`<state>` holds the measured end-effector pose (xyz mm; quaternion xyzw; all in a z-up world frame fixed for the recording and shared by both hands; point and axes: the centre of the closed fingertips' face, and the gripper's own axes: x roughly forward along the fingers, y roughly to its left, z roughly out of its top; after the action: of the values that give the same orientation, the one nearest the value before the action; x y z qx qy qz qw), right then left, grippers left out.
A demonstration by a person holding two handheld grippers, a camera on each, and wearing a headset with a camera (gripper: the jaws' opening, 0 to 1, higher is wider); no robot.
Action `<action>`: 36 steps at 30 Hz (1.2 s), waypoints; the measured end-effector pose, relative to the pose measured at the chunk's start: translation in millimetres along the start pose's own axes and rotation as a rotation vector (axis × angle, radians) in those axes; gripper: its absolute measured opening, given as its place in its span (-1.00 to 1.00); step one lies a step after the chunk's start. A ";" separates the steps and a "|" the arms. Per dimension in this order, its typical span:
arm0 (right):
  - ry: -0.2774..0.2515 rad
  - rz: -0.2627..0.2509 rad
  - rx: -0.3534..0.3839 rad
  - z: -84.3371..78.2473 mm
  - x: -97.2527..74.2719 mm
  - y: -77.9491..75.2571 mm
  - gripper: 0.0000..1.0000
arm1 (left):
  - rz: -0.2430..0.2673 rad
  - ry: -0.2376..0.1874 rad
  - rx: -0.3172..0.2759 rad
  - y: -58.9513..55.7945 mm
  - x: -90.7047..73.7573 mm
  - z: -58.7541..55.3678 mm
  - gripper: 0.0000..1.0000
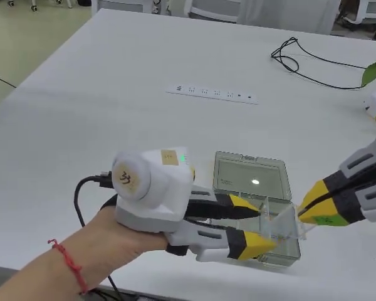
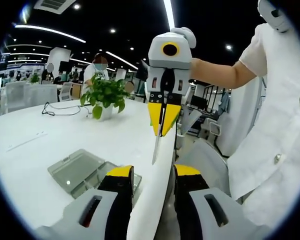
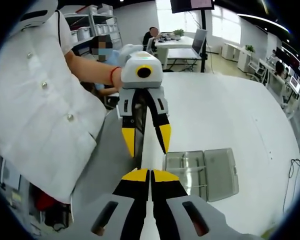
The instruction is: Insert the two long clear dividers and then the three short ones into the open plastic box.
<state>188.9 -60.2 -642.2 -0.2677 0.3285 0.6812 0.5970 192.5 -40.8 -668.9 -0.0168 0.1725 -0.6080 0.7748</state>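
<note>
- Right gripper (image 1: 304,211), at the right-hand side of the open plastic box (image 1: 292,249): jaws together, clamped on one end of a clear divider (image 1: 287,221).
- Left gripper (image 1: 267,224), at the near side of the box: jaws apart, facing the right gripper, with the free end of the divider pointing into the gap and not yet pinched.
- Divider: raised in the air, over or just beside the near right corner of the box (cannot tell which), not seated in any slot; edge-on and hairline-thin in both gripper views.
- Handling, as a judgement: probably very light, stiff, slick-faced and liable to crack or spring free if bent; best taken flat across the faces near a short end, squeezed gently, leaving the long lower edge free for the slots.
- Lid (image 1: 250,177): hinged open, lying flat on the far side of the box.
- Writing: round sticker (image 1: 126,179) on the left gripper's body, apparently "33"; a green label on the right gripper's jaw, unreadable.
- Power strip (image 1: 213,93), well beyond the box: markings too small to read.
</note>
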 end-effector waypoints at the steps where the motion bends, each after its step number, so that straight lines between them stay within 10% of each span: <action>1: 0.001 -0.002 0.001 -0.8 -0.2 -0.7 -0.94 | 0.008 0.005 0.000 1.4 -1.0 -1.5 -0.35; 36: 0.009 -0.111 0.020 -27.8 16.1 -59.8 -0.94 | 0.148 0.040 0.010 31.6 -22.6 -25.7 0.61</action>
<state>244.9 -67.0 -679.9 -0.2826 0.3225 0.6424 0.6351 210.1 -6.4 -694.9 0.0121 0.1856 -0.5502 0.8141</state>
